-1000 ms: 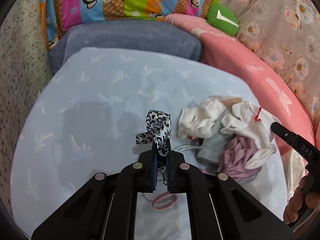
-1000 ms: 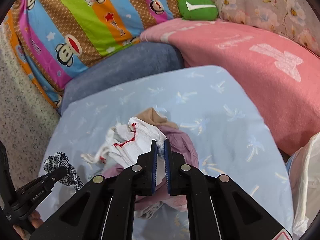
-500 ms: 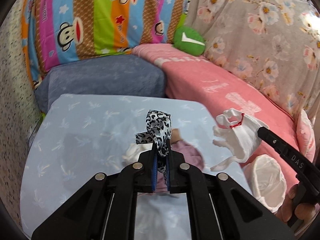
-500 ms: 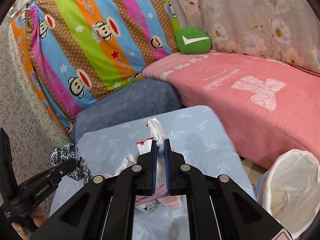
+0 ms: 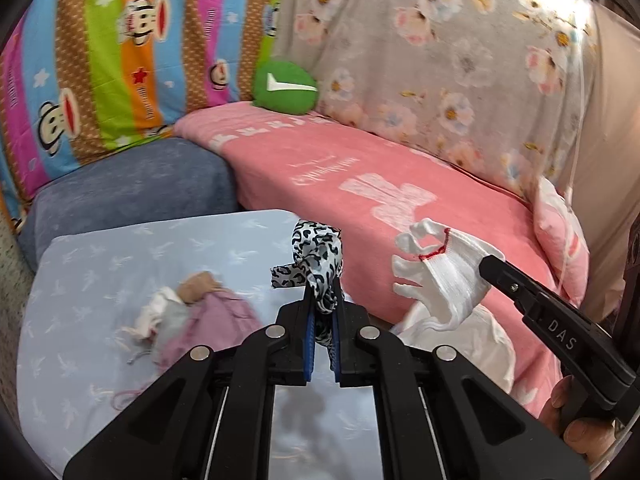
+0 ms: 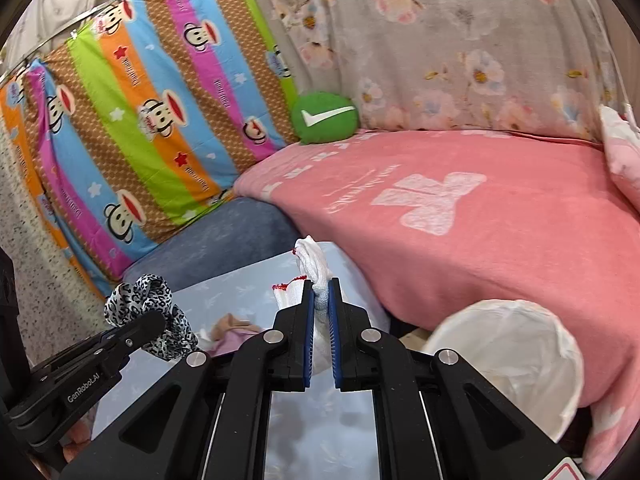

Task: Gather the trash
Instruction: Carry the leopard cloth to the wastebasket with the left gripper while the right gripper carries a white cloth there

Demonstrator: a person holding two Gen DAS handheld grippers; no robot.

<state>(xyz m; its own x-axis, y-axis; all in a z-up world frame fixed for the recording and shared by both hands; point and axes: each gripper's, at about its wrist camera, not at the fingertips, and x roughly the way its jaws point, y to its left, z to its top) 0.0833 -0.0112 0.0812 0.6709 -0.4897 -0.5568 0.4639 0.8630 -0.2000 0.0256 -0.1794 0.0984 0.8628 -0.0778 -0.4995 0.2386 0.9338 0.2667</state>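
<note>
Both grippers have risen from the tabletop (image 5: 100, 264), left gripper (image 5: 323, 300) jaws clenched on leopard-print cloth (image 5: 318, 258), right gripper (image 6: 319, 296) jaws grasping white glove (image 6: 314, 260).

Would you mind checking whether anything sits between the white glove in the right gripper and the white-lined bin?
Nothing visible does. The right gripper holds the white glove in the air, and the bin stands open just right of it.

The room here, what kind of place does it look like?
Probably a home bedroom or sitting corner: a pink blanket over a couch or bed, hung cartoon monkey sheets, and a small table in a pale blue cloth.
</note>
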